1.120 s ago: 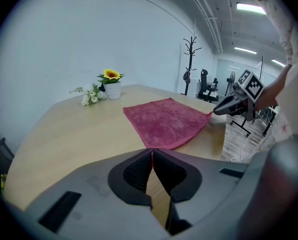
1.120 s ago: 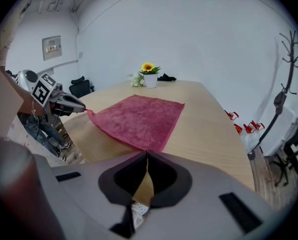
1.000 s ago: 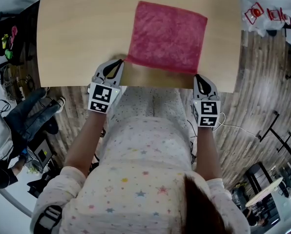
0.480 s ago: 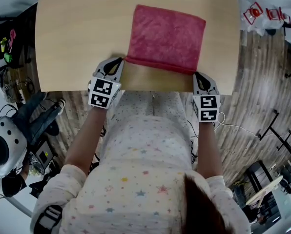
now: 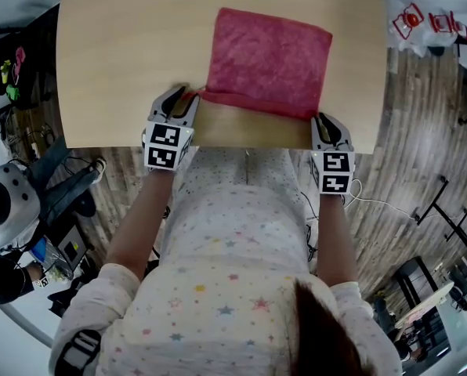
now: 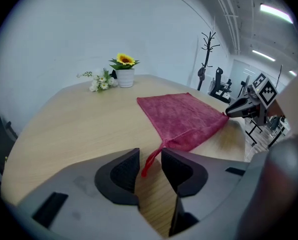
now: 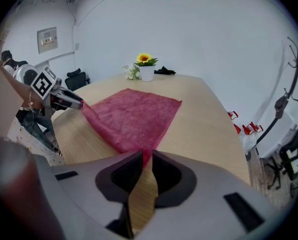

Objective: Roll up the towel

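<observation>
At the near edge of the table (image 5: pixel 124 53), the red towel (image 5: pixel 269 61) lies spread flat, its two near corners at the two grippers; its near edge shows as a darker band in the head view.

Left gripper (image 5: pixel 182 96): tips at the towel's near left corner; in its own view (image 6: pixel 150 156) we see the jaws part open, a moderate gap between the pads; they have just been opening; the towel's red loop (image 6: pixel 150 160) hangs in that gap, and the pads do not press on it.

Right gripper (image 5: pixel 321 118): tips at the near right corner; in its own view (image 7: pixel 147 156) the jaws stand almost together, only a narrow slit left; the towel's corner (image 7: pixel 134 116) runs into that slit and is pinched there.

Both grippers point down at the table from the near side, well apart, with the towel's near edge running between them.

Far end of the table: a white pot with a sunflower (image 6: pixel 124 76), well clear of the towel.
</observation>
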Demonstrator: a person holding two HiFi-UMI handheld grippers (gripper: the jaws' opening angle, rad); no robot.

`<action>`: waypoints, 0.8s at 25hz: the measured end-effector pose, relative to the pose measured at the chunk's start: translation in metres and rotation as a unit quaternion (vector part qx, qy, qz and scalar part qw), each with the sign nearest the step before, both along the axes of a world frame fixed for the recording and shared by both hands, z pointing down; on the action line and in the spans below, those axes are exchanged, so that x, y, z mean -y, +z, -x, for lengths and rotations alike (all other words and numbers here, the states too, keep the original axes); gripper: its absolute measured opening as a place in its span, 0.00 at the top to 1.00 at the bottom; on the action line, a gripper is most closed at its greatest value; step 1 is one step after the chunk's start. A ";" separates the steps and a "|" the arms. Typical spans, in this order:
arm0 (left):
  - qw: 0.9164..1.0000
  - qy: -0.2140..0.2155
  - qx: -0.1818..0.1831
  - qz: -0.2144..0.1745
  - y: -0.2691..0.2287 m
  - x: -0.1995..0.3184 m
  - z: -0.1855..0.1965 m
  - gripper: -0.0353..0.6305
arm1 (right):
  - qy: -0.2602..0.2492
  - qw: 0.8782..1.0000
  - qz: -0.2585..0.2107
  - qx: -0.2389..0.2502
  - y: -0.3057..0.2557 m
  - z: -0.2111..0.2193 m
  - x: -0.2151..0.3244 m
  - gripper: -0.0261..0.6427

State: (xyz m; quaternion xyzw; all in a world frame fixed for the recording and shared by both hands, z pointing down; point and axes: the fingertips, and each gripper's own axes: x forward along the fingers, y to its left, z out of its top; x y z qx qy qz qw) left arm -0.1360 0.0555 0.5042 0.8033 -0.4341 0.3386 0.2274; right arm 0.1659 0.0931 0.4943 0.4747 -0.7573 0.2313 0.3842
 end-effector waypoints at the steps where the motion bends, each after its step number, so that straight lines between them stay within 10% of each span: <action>1: 1.000 -0.008 -0.001 0.001 0.000 0.000 0.004 0.77 | 0.002 1.000 0.000 -0.001 0.000 -0.001 0.000 0.87; 11: 0.999 -0.051 -0.002 -0.015 -0.012 0.003 0.027 0.74 | 0.048 0.998 -0.019 0.038 -0.015 -0.012 0.003 0.86; 20: 0.981 0.171 -0.036 -0.079 -0.044 -0.026 -0.060 0.74 | -0.058 0.995 -0.050 0.062 -0.039 0.033 -0.004 0.80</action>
